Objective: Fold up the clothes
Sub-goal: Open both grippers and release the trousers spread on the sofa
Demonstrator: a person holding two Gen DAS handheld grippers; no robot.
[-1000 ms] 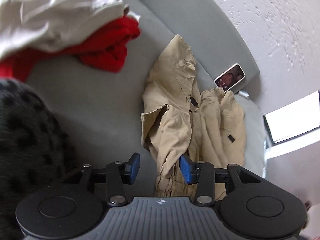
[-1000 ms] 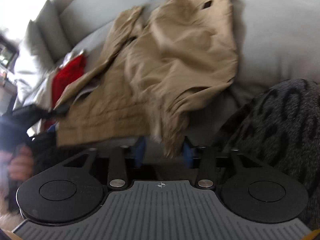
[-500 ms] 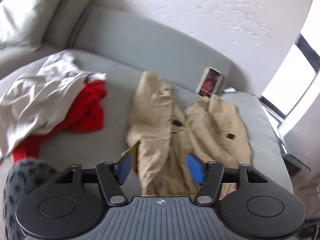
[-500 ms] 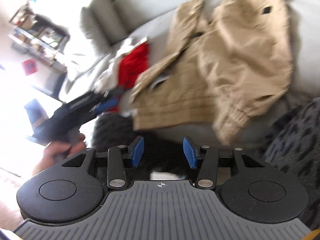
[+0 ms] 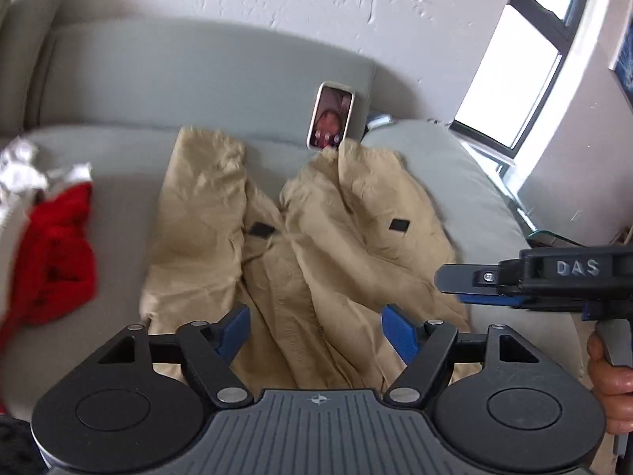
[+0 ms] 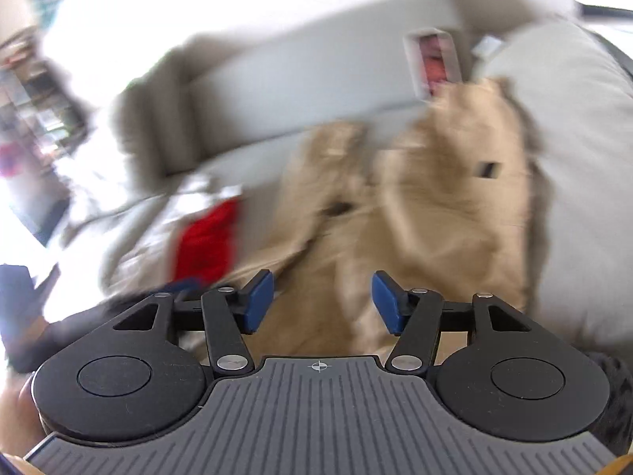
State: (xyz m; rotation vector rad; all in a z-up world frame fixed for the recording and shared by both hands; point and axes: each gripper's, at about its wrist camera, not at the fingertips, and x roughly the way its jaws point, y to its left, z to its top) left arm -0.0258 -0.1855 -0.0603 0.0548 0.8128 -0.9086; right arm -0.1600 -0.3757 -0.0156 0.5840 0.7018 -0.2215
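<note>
A tan pair of trousers [image 5: 300,237] lies crumpled on the grey sofa seat [image 5: 118,206], legs pointing to the backrest. It also shows, blurred, in the right wrist view [image 6: 447,213]. My left gripper [image 5: 316,326] is open and empty, held above the near end of the trousers. My right gripper [image 6: 322,303] is open and empty, also above the near end. The right gripper shows from the side in the left wrist view [image 5: 451,279], over the trousers' right edge.
A red garment [image 5: 59,253] and a white one [image 5: 19,170] lie at the left of the seat. A phone [image 5: 331,115] leans on the backrest behind the trousers. A cushion [image 5: 455,182] lies at the right, a window [image 5: 526,59] beyond it.
Both grippers have pulled back from the trousers and opened wider. The right gripper let go of the trouser hem it was closed around and swung to face the sofa.
</note>
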